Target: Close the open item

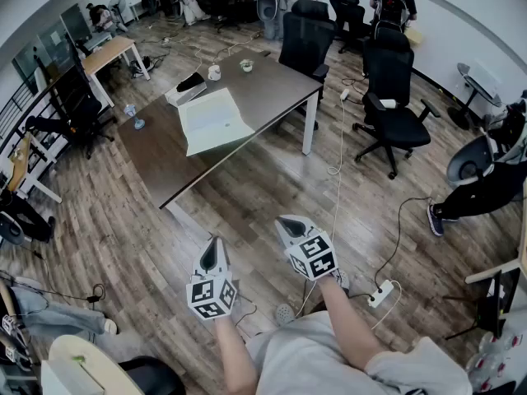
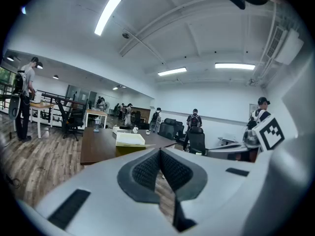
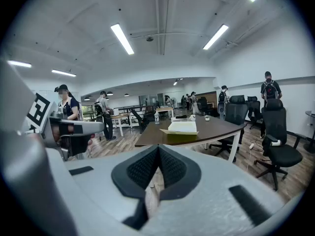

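The white box [image 1: 212,120] lies open near the middle of the brown table [image 1: 276,97]. Past it on the table sit a cup [image 1: 214,72] and a small bowl [image 1: 246,66]. A black chair [image 1: 306,33] stands at the table's far side, and one more chair [image 1: 391,97] stands off to the table's right. Both grippers are well apart from the table, over the wood floor [image 1: 123,237]. The left gripper [image 1: 214,245] and the right gripper [image 1: 288,227] each have jaws pressed together, pinching nothing.
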